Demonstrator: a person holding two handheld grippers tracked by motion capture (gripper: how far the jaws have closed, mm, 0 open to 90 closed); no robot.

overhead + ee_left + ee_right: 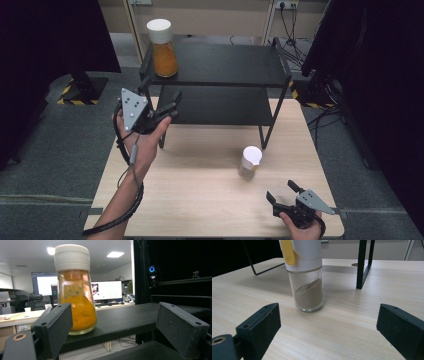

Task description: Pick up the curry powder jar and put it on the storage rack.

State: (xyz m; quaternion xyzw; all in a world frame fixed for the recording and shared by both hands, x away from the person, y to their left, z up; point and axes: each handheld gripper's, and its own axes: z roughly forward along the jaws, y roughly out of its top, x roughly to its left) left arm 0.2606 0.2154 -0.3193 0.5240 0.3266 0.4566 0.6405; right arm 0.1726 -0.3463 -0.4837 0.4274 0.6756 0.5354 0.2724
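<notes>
- we see two jars here: the orange jar (163, 49) stands at the far left corner of the black shelf (225, 65), on its top tier, and the brown jar (249, 162) stands on the wooden table (200, 185), right of centre and near the shelf's right leg.
- our left gripper (167, 107) hangs in the air just near of the shelf's left end, jaws spread wide and holding nothing; in the left gripper view the orange jar (75, 290) stands upright beyond the left jaw, untouched.
- our right gripper (282, 192) rests low at the near right edge of the table, jaws also spread and empty, aimed at the brown jar (308, 280), which stands apart from both pads.
- we judge the step in hand to be the reach for the brown jar; the next move would call for sliding forward until the glass sits between the pads, then closing on the body below the cap.
- materials: both jars are clear rounded glass with tall white plastic caps; one holds orange powder, the other a fine grey-brown powder sloped to one side, with a yellow tab on its cap.
- the shelf is matte black metal on thin legs; the table is pale, smooth wood grain.
</notes>
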